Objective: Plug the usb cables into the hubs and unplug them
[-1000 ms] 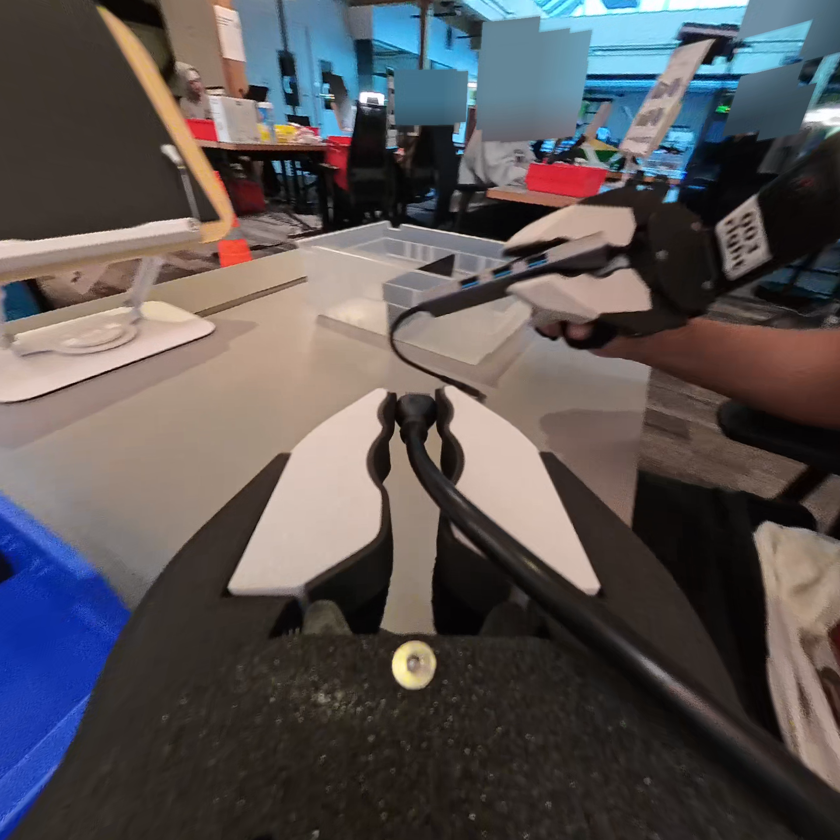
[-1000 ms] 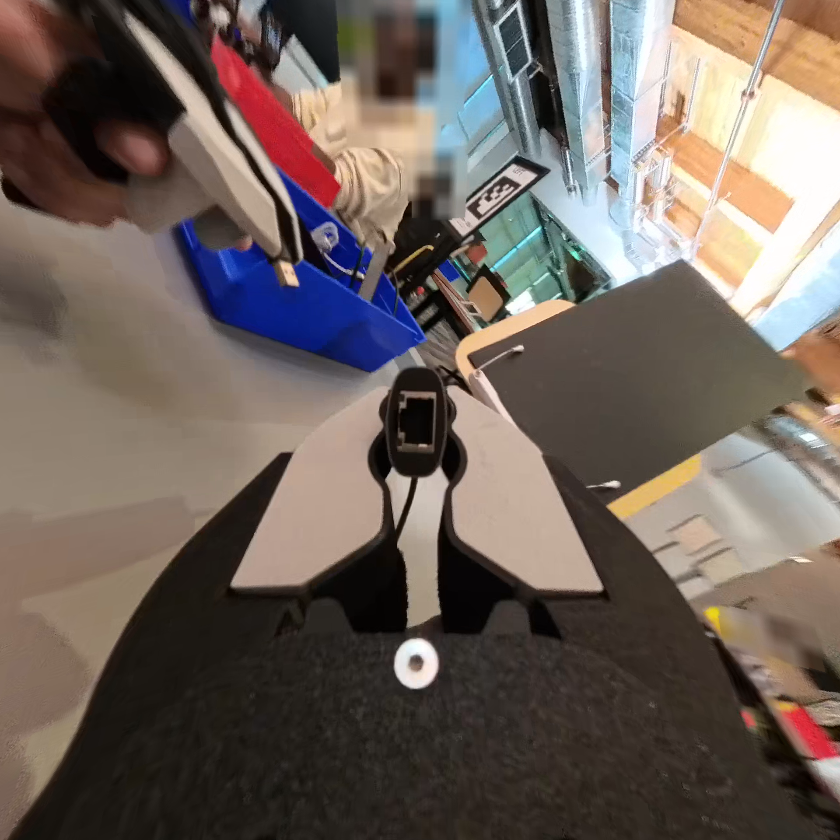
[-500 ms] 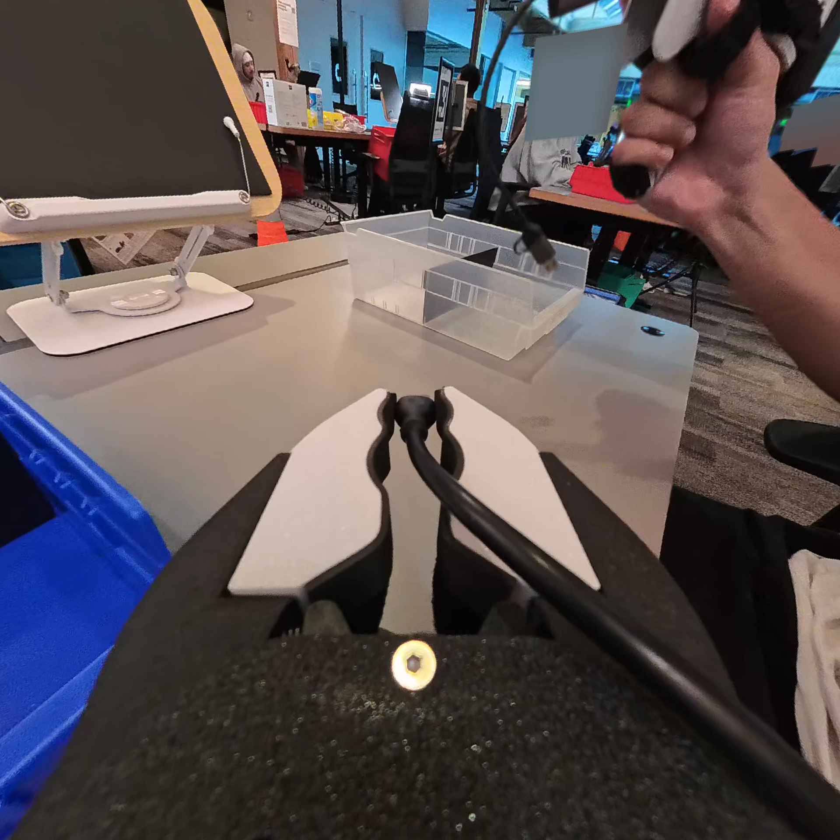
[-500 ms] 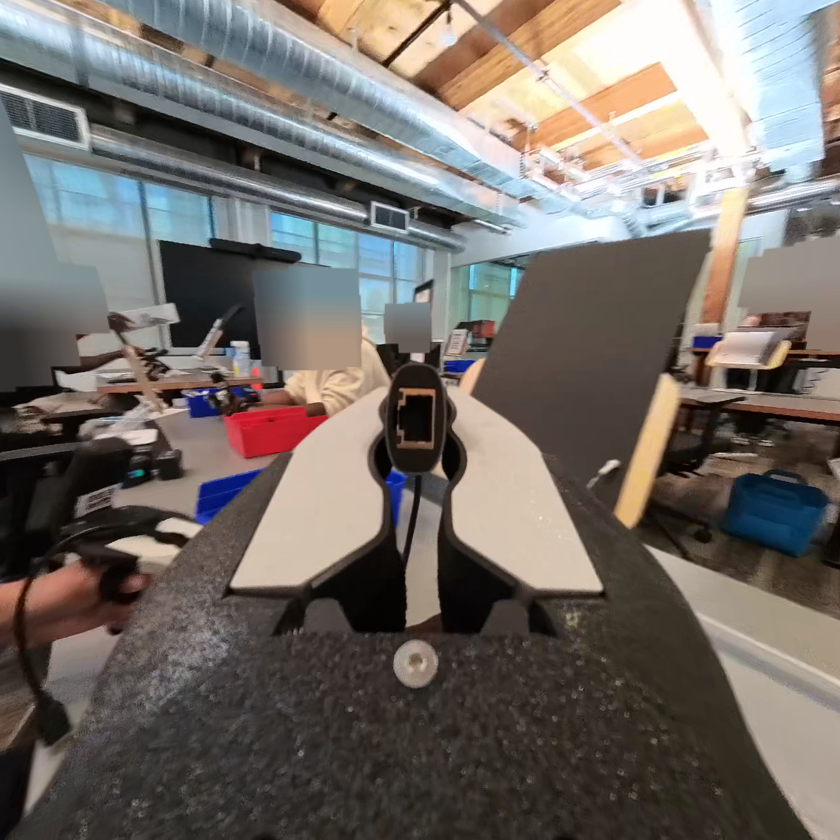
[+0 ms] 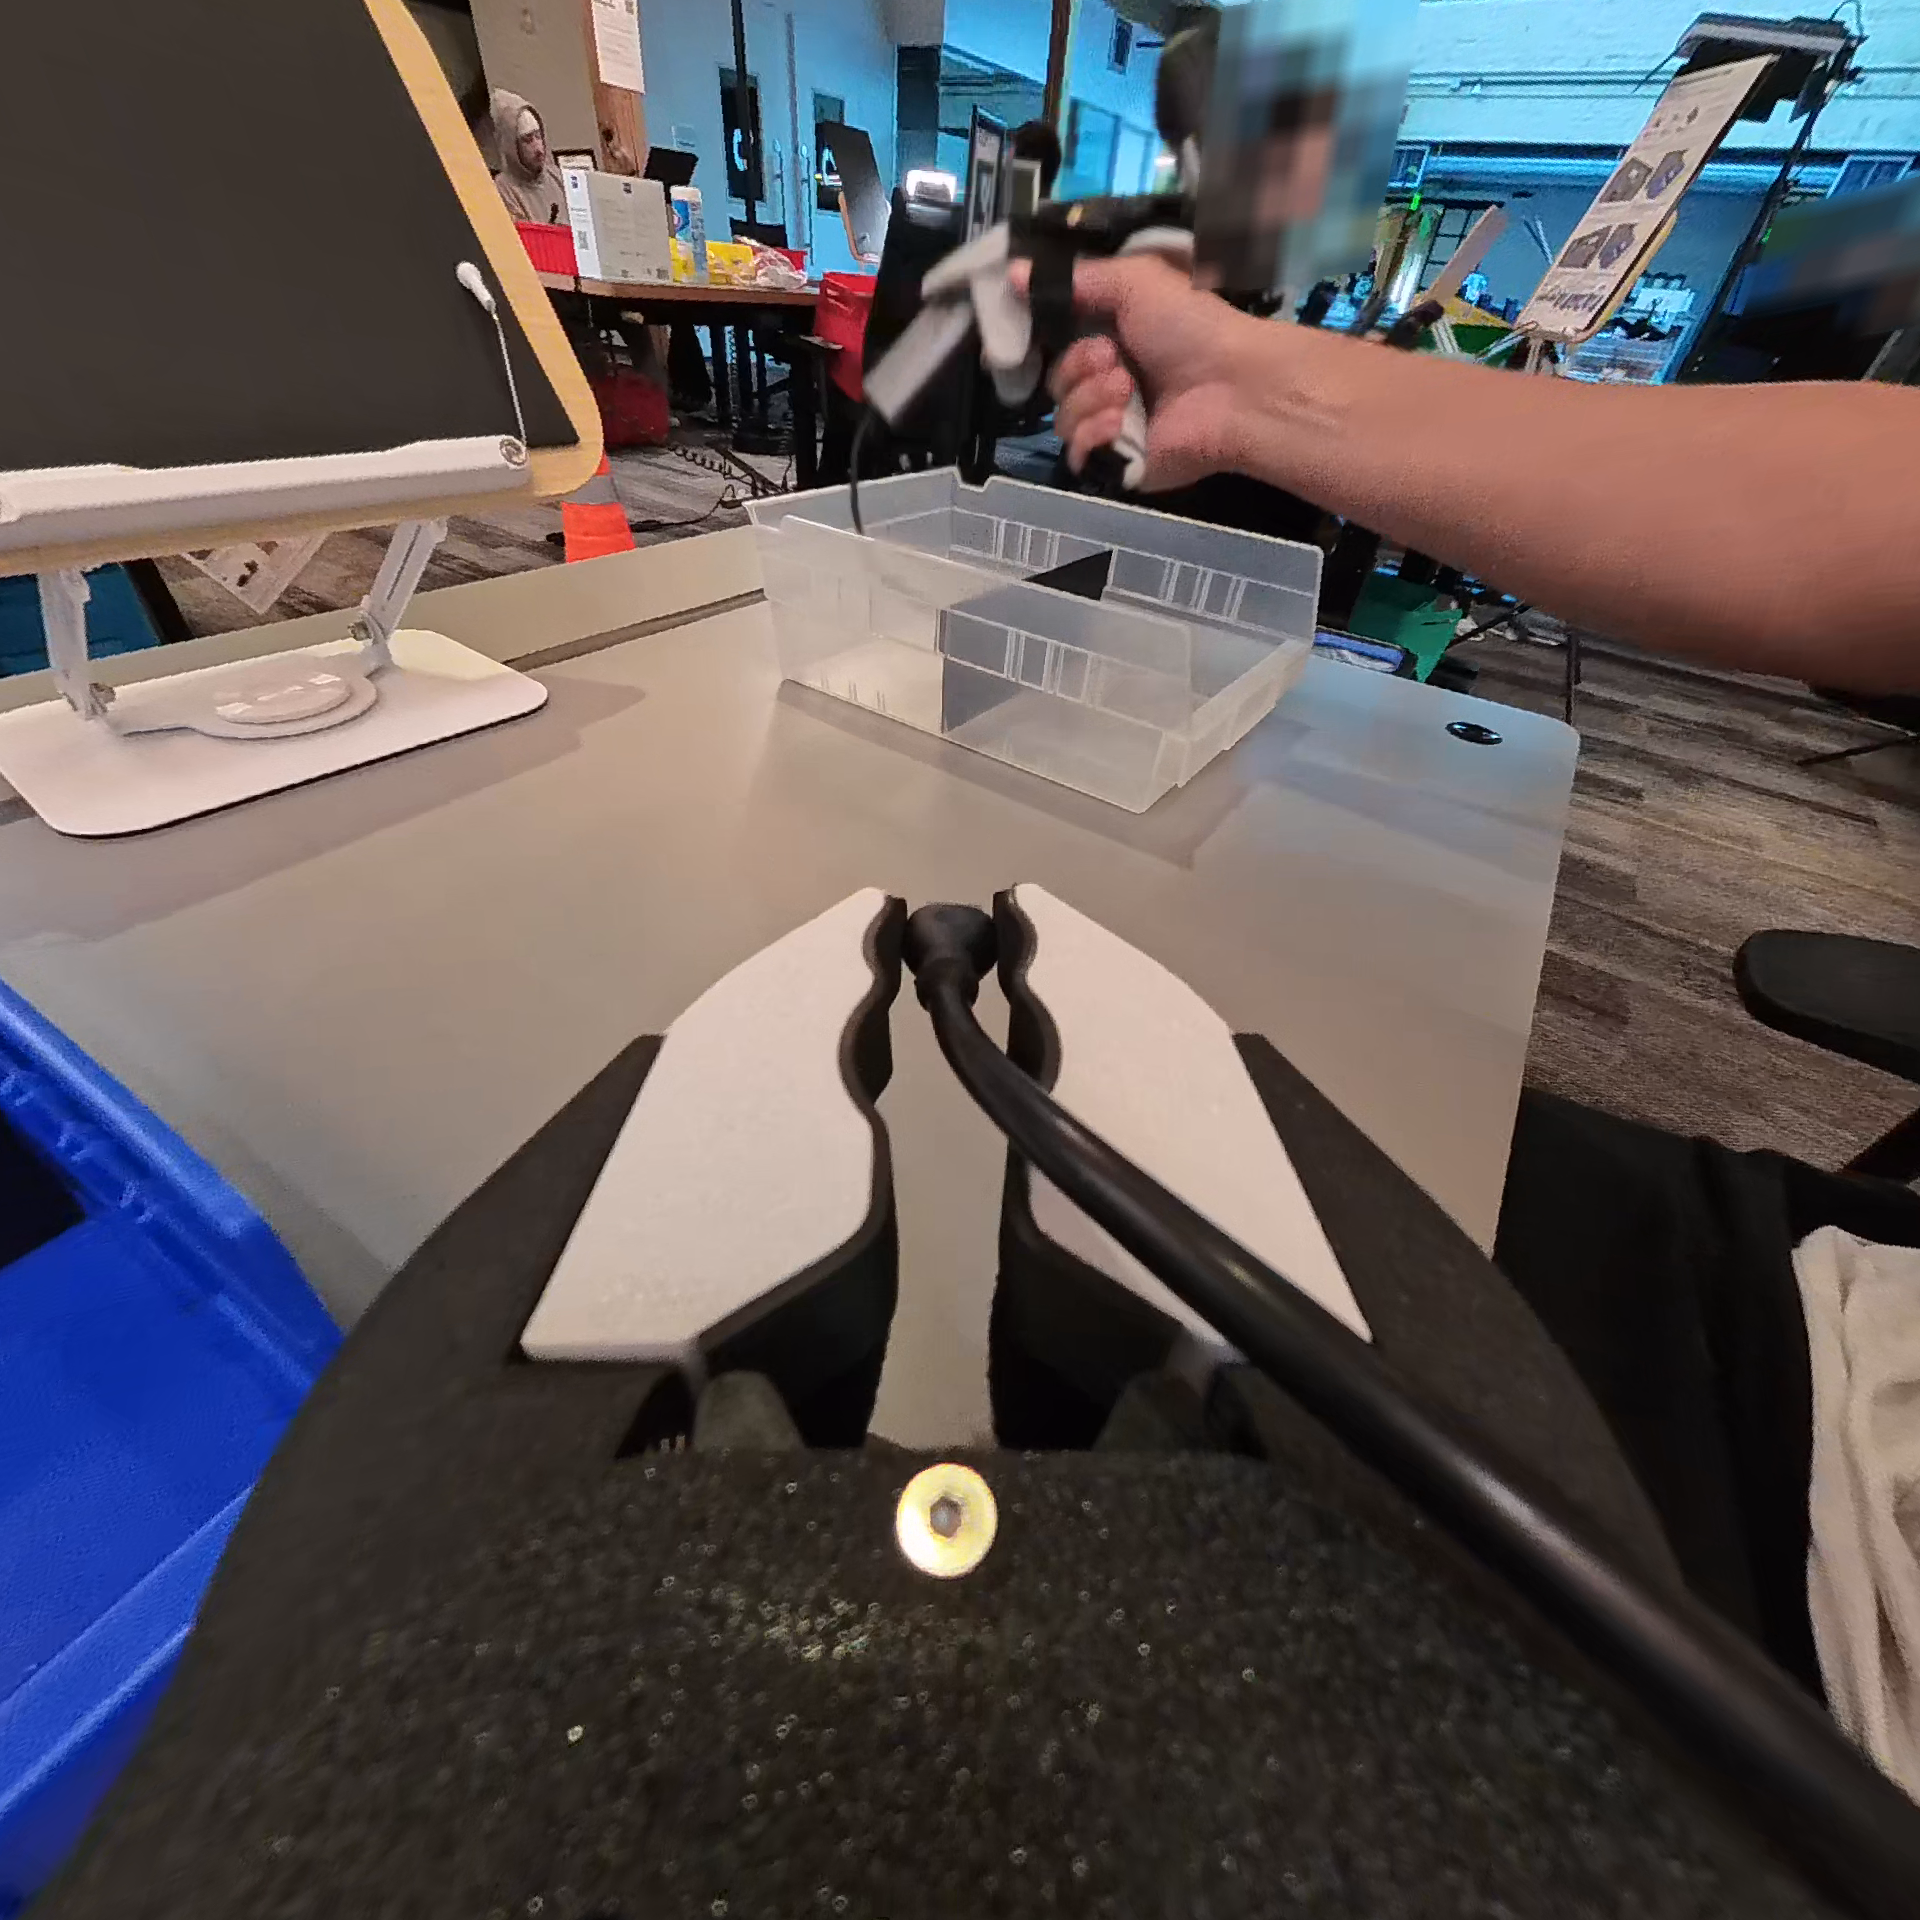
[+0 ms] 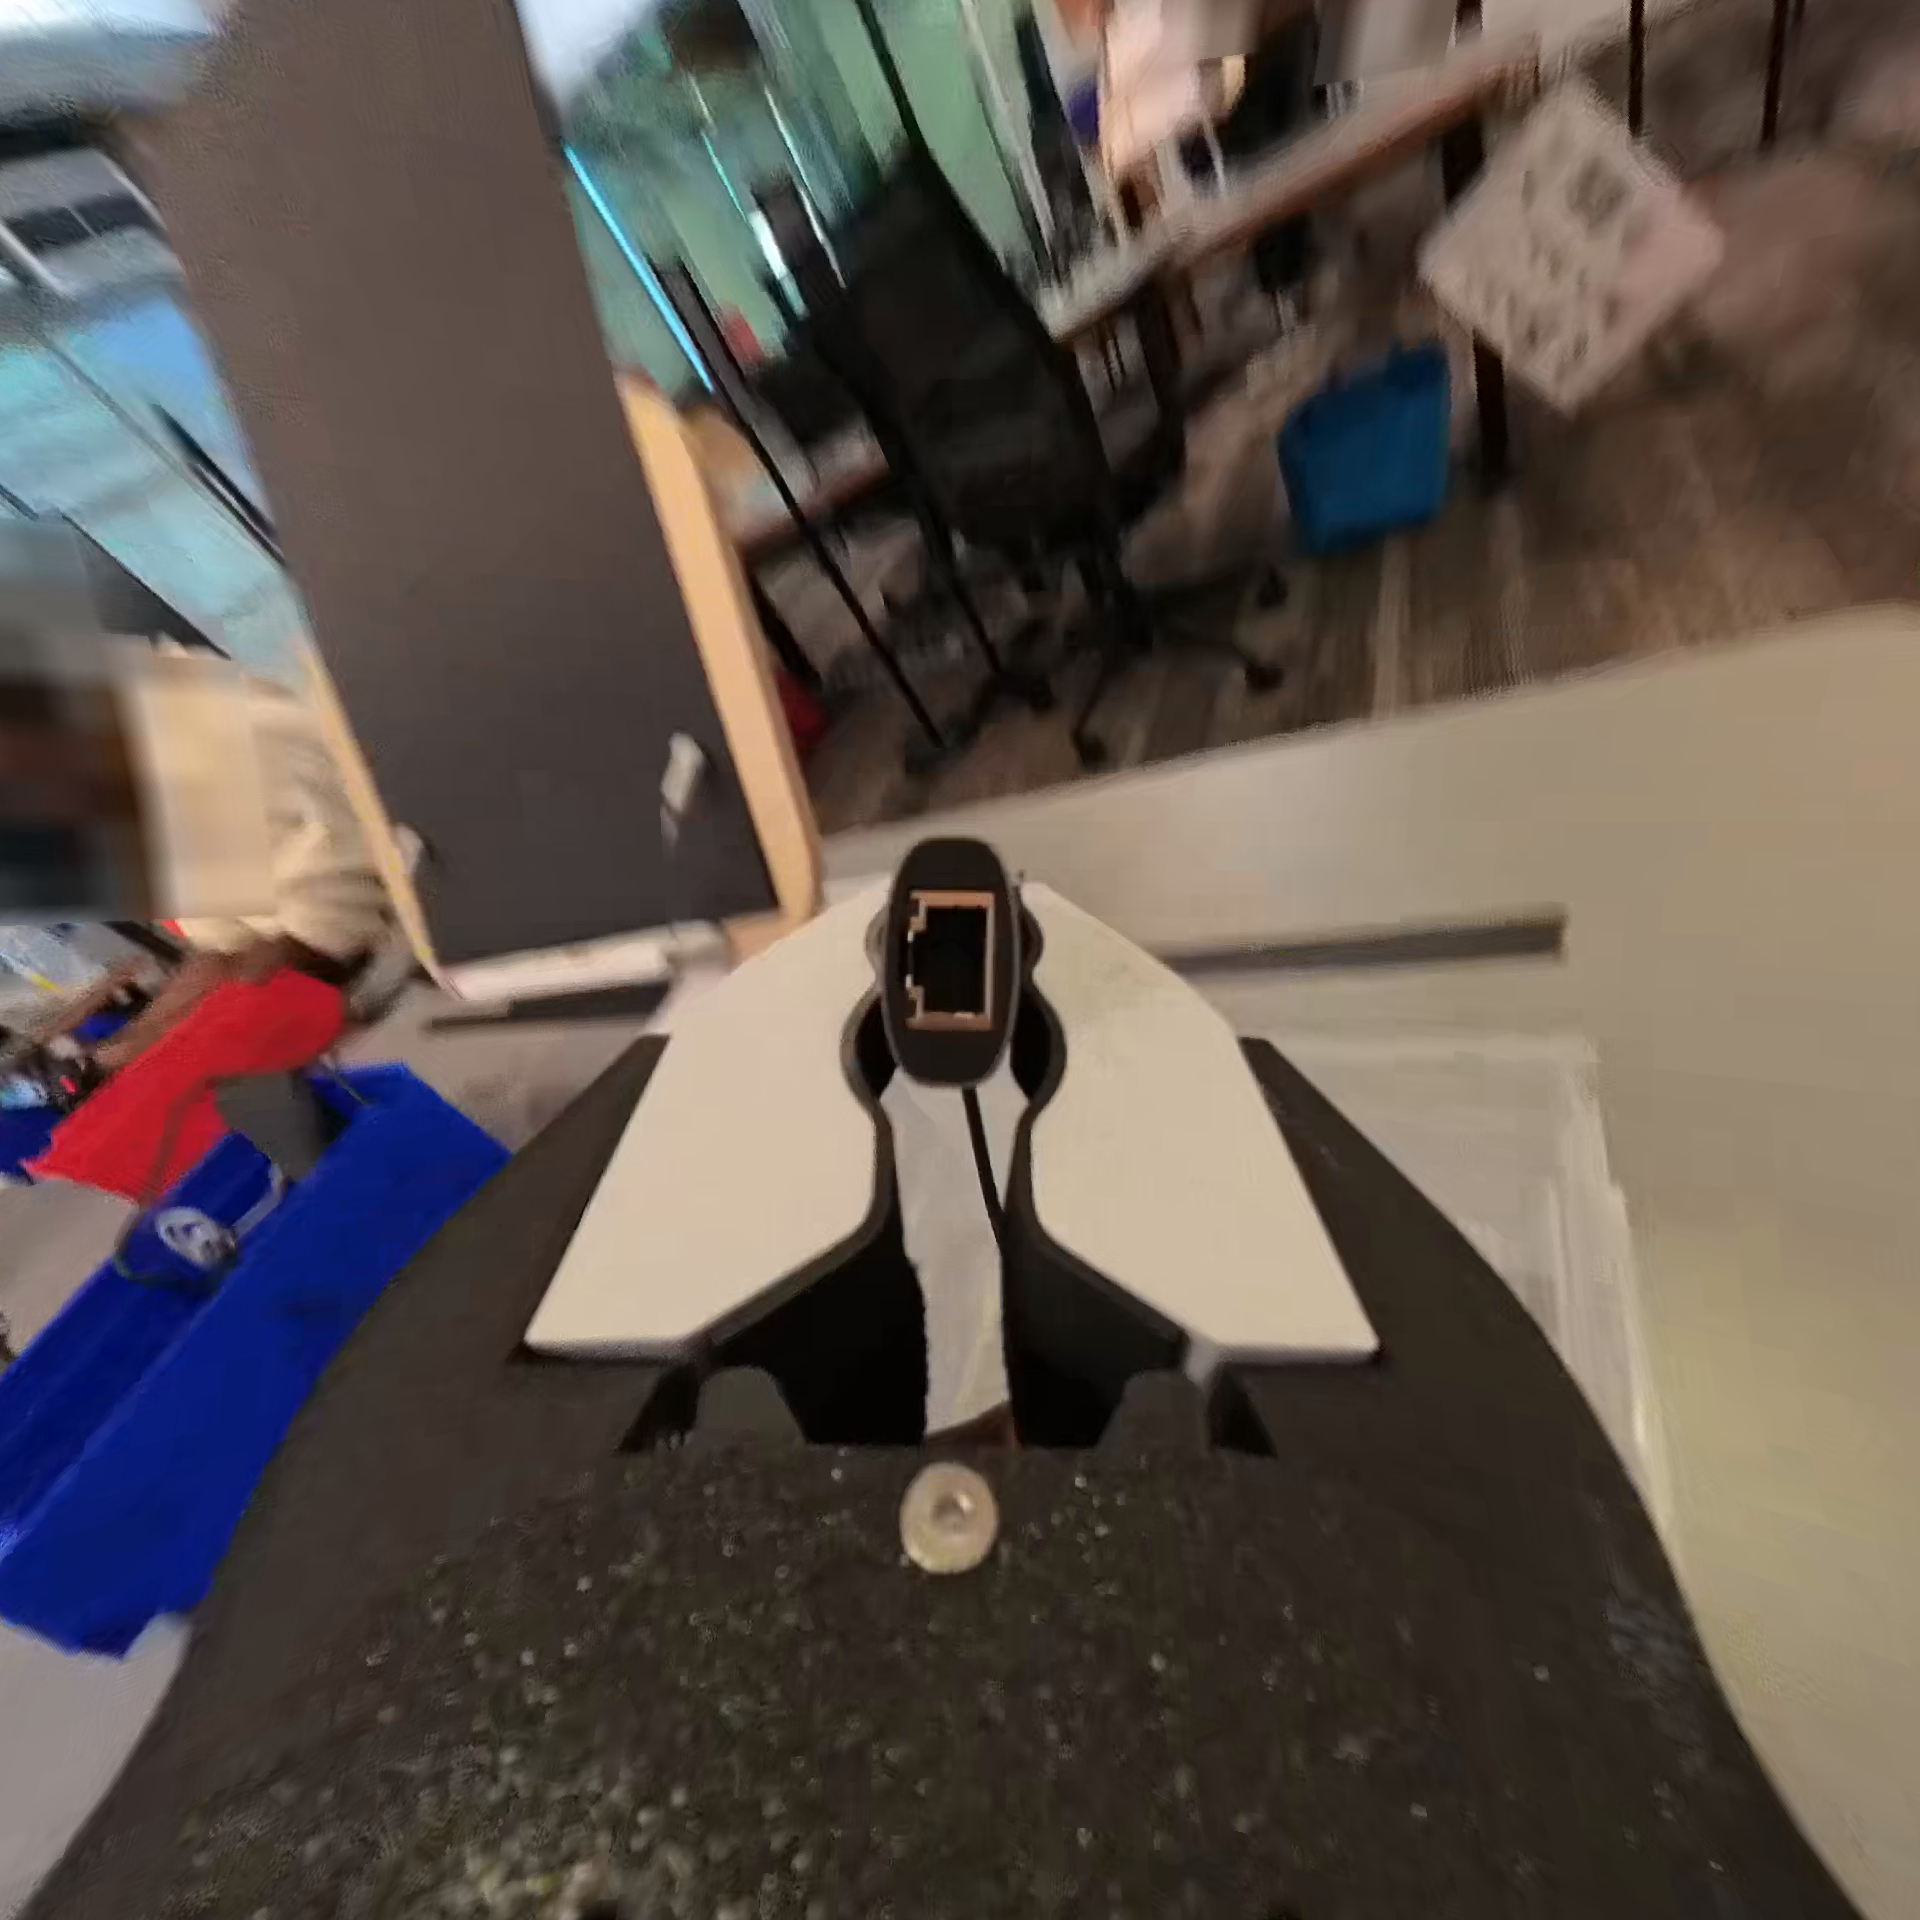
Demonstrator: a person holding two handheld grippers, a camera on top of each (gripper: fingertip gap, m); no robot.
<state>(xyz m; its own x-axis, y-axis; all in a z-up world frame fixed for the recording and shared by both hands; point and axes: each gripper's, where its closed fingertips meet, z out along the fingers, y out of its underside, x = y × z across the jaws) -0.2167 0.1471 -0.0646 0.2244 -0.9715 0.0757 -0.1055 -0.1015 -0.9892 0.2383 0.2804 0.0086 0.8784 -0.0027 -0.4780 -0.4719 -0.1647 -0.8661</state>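
Swung down from overhead to table height since half a second ago: right gripper point(image 5: 940, 343), now far side of table, over the clear bin point(image 5: 1226, 665). Right wrist view heavily blurred, so mid-swing. Left side unchanged.

Left gripper point(image 5: 948, 930) clenched on usb cable point(image 5: 1195, 1216) at the plug end; plug tip hidden past the fingertips, cord trailing back over the right-hand finger point(image 5: 1174, 1153) and off frame bottom right. Low over the grey table point(image 5: 623, 914).

Right gripper point(image 6: 951, 971) clamped on the hub point(image 6: 948, 961), end socket facing the camera, thin lead hanging down between the fingers.

Key relation: hub ahead of the left gripper, well apart, higher. Cable plug axis pointing forward along left fingers; hub long axis tilted down-left in left view, not lined up with plug. Probably heading for the bin rather than mating. Blue bin point(image 5: 114, 1382) just beside left gripper.
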